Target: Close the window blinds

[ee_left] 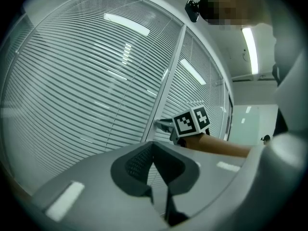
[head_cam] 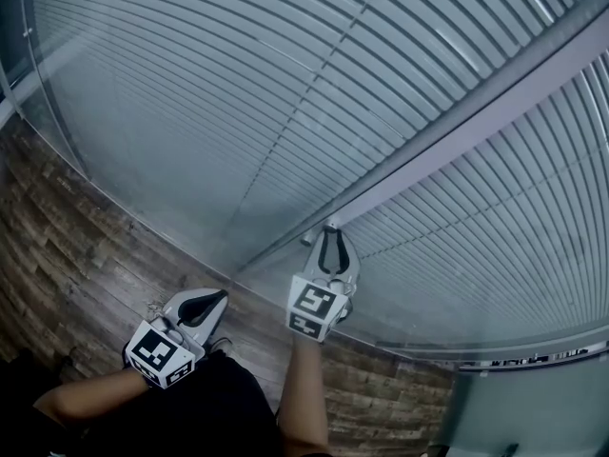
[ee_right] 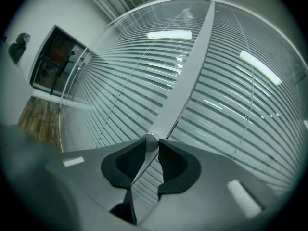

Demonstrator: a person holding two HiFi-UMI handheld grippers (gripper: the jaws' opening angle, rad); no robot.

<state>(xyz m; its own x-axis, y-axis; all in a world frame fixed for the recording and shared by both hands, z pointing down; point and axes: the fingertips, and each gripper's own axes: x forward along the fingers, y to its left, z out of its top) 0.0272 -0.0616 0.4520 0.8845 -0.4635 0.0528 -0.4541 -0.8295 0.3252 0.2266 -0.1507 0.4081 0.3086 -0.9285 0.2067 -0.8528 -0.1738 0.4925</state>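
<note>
Grey horizontal window blinds [head_cam: 238, 93] sit behind glass panes, split by a pale metal mullion [head_cam: 457, 131]. In the right gripper view a small round grey knob [ee_right: 150, 141] stands at the foot of the mullion [ee_right: 187, 76]. My right gripper [ee_right: 150, 144] is shut on that knob, a pad on each side. The head view shows the same gripper [head_cam: 330, 234] with its tips at the mullion's lower end. My left gripper [head_cam: 219, 297] hangs lower left, away from the glass, shut and holding nothing. The left gripper view shows its jaws [ee_left: 153, 146] together, and the right gripper's marker cube [ee_left: 191, 121] beyond.
Wood-look planking [head_cam: 76, 246] runs below the glass. A curved glass frame edge [head_cam: 38, 84] bounds the pane at the left. A dark doorway [ee_right: 55, 61] shows far left in the right gripper view. My right forearm [head_cam: 304, 388] reaches up from the bottom.
</note>
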